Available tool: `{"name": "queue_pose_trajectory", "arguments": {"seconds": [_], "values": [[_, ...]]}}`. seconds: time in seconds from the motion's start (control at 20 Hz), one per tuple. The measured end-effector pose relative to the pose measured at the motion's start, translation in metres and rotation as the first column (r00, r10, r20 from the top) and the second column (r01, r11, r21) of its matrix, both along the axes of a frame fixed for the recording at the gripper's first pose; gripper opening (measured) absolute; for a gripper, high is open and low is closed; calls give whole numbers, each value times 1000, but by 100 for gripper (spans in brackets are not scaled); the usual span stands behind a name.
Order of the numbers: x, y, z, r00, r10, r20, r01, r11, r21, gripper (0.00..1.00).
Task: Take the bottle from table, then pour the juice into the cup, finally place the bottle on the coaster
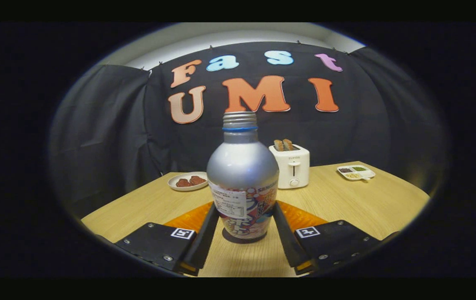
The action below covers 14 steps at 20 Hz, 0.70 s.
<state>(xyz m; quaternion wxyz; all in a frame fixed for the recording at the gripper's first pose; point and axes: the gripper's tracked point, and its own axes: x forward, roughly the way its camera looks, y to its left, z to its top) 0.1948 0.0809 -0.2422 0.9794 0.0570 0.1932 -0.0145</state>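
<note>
- Silver metal bottle (242, 183) stands upright on the table (371, 204), cap off, directly between the fingers of the gripper (244, 223).
- Both fingers lie against the bottle's labelled lower body, one on each flank; they look closed onto it, though how firmly they press I cannot tell.
- The base appears to rest on the wood, a shadow ringing it, so I judge the lift has not begun.
- To do this step well: squeeze until the hold is sure, then raise straight up, keeping the open neck vertical so no juice slops out. The grip sits low and the bottle is tall above it, so a fast or tilted lift could let it rock.
- An orange mat (304, 216) shows behind the bottle on both sides, possibly the coaster.
- Beyond stand a white toaster (292, 166) with bread in it, a plate (188, 181) of brown food, and a small divided dish (356, 172).
</note>
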Motion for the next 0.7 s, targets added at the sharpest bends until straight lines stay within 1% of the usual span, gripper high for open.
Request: {"name": "queue_pose_trajectory", "arguments": {"seconds": [0.2, 0.35, 0.5, 0.7], "values": [[15, 6, -13, 1000, 15, 7, -15, 999, -40, 73], [23, 14, -29, 1000, 20, -14, -20, 999, -27, 74], [29, 16, -42, 999, 21, -33, -22, 999, -47, 74], [34, 18, -60, 998, 17, -67, -19, 999, -38, 74]]}}
